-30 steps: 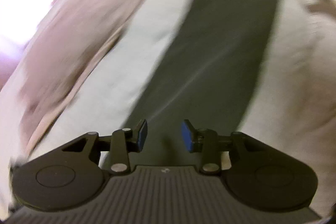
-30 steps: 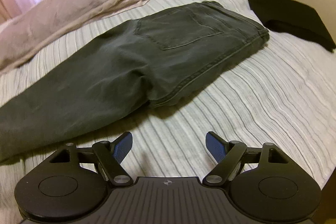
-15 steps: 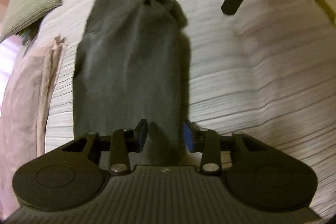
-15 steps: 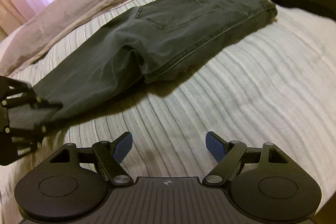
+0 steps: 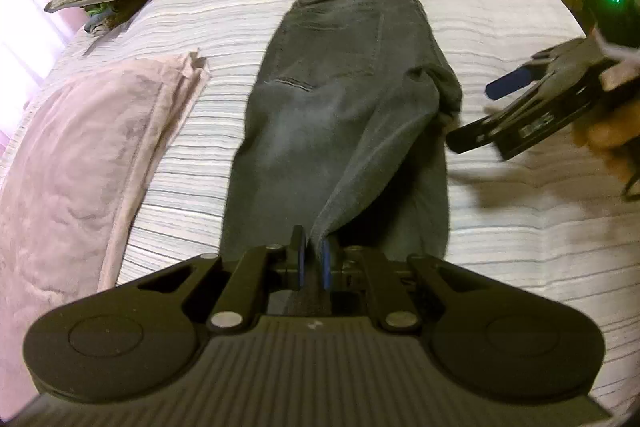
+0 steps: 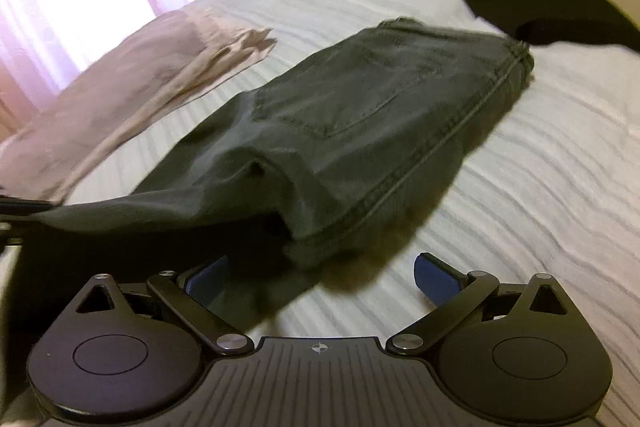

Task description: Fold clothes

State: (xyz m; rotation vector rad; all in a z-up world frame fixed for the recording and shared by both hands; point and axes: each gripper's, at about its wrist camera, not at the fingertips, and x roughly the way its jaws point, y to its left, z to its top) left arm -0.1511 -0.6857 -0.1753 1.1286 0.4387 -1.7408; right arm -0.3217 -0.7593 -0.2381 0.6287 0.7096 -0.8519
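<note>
Left wrist view: your left tool (image 5: pixel 313 261) is closing, pinching the leg end of the grey jeans (image 5: pixel 344 99) lying on the bed (image 5: pixel 520 247). Your right tool (image 6: pixel 320 277) is opening wide beside the crotch, gripping nothing.

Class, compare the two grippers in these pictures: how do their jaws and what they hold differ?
The left gripper has its jaws closing on the grey jeans leg end; the right gripper has its jaws opening wide, with nothing gripped. The left lifts cloth; the right hovers beside the jeans' seat. Both are black with blue pads.
</note>
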